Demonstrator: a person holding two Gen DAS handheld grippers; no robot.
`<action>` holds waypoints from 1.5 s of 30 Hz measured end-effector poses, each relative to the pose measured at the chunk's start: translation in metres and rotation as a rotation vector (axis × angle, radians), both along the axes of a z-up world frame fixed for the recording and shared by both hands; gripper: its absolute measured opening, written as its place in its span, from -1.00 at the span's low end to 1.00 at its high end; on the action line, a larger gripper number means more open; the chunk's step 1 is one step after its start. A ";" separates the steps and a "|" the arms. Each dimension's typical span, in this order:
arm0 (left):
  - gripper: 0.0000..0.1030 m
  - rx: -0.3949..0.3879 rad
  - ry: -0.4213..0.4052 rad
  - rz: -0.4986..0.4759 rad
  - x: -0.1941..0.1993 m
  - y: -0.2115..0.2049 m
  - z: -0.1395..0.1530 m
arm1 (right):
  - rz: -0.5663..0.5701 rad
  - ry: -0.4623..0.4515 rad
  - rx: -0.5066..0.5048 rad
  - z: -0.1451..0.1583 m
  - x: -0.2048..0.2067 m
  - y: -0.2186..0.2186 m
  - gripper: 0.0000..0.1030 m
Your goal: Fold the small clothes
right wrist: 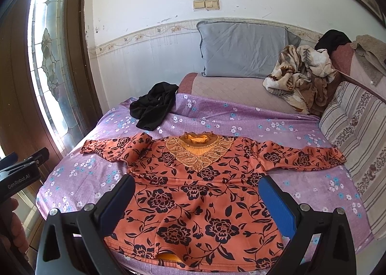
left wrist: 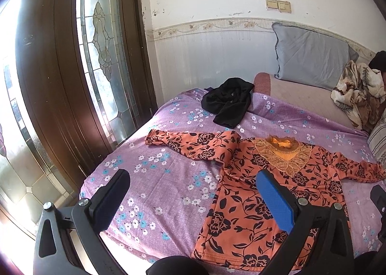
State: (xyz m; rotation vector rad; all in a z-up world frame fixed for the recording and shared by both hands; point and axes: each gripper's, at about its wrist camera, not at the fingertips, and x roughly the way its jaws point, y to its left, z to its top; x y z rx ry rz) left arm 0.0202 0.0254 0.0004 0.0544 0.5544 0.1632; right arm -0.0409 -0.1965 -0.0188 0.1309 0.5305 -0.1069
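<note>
An orange top with black flowers and a lace collar (right wrist: pixel 193 193) lies flat, face up, sleeves spread, on the purple flowered bedspread (right wrist: pixel 301 128). It also shows in the left wrist view (left wrist: pixel 253 193). A crumpled black garment (right wrist: pixel 153 105) lies beyond it at the far left, also in the left wrist view (left wrist: pixel 229 103). My left gripper (left wrist: pixel 193 185) is open and empty, above the bed left of the top's hem. My right gripper (right wrist: pixel 196 193) is open and empty, above the top's lower body. The left gripper shows at the left edge of the right wrist view (right wrist: pixel 21 169).
A grey pillow (right wrist: pixel 243 50) leans on the far wall. A crumpled floral blanket (right wrist: pixel 299 79) and striped cushion (right wrist: pixel 357 140) sit at the right. A brown door with leaded glass (left wrist: pixel 101 63) stands left of the bed.
</note>
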 end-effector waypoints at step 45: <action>1.00 0.034 0.047 -0.037 0.030 -0.028 -0.013 | -0.028 0.038 0.045 -0.022 0.028 -0.022 1.00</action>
